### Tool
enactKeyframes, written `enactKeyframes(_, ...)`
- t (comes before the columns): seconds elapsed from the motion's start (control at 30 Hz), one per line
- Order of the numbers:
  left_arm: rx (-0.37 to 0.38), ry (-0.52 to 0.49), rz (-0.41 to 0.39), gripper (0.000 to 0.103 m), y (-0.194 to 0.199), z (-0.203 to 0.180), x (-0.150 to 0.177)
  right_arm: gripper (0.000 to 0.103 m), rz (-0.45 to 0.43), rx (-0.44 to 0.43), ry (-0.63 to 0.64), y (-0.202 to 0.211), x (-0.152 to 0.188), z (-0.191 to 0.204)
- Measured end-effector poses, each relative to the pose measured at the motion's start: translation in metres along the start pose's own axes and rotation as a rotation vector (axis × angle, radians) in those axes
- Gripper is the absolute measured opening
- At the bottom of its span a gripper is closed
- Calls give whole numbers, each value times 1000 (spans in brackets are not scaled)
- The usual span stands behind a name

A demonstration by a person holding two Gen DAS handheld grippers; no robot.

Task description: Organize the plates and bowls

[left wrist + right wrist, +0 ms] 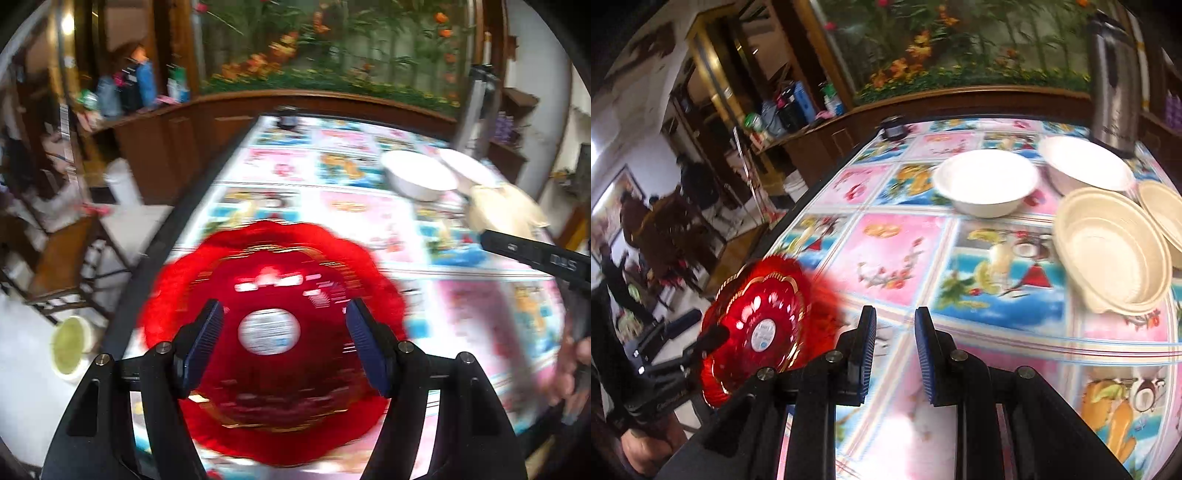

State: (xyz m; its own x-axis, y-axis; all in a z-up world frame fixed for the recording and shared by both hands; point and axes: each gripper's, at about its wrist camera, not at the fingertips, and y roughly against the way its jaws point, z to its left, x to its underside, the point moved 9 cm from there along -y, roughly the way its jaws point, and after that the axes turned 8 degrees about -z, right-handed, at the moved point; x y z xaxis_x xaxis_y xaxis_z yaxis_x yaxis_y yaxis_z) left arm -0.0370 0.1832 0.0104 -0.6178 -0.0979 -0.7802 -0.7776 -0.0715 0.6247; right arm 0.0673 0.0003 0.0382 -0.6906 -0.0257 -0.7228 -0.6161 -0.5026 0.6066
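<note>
The table [894, 258], covered in a bright fruit-and-flower patterned cloth, carries all the crockery. At its far right sit two white bowls [988, 181], side by side, and nearer than those, two cream bowls [1108, 251] at the right edge; a steel flask [1113, 85] stands behind them. The red plate [271, 332], scalloped with a gilt line and a round label at its centre, lies well apart from these near the left edge of the table.

The left gripper [284, 343] hangs over the red plate with its jaws spread wide to either side of the label; blur prevents confirming any contact, and nothing appears clamped. The right gripper [895, 354] is nearly closed, a narrow gap showing bare cloth, holding nothing.

Assessment: the red plate is the item in hand, not yet secured. The next move calls for a firm purchase on its thin rim before carrying it towards the grouped bowls.
</note>
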Motion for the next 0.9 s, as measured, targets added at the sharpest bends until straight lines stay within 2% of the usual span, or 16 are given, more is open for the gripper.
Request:
enactKeyframes(0.03,48,3,20,68,-2,-10,-6,24,-5,-4,-19,3,-5,-7)
enactKeyframes(0.13,124,-10,48,68,-6,-34,-30,24,-14,-13,-74,10,-25,-29)
enactKeyframes(0.27,157,-46,59,68,-15,-62,-70,24,3,-29,-141,12,-54,-56)
enactKeyframes(0.33,149,-57,70,68,-23,-72,-86,25,7,-27,-163,9,-68,-66)
enactKeyframes(0.47,159,-49,118,68,-56,-92,-114,25,30,-26,-212,-5,-87,-85)
enactKeyframes(0.53,161,-43,148,68,-79,-99,-122,25,50,-34,-238,-18,-96,-93)
enactKeyframes(0.7,157,6,237,68,-138,-103,-126,25,85,7,-258,-47,-108,-113)
enactKeyframes(0.77,187,42,269,68,-158,-106,-125,25,106,24,-259,-60,-110,-121)
enactKeyframes(0.9,188,72,296,68,-188,-108,-127,25,137,45,-265,-79,-109,-134)
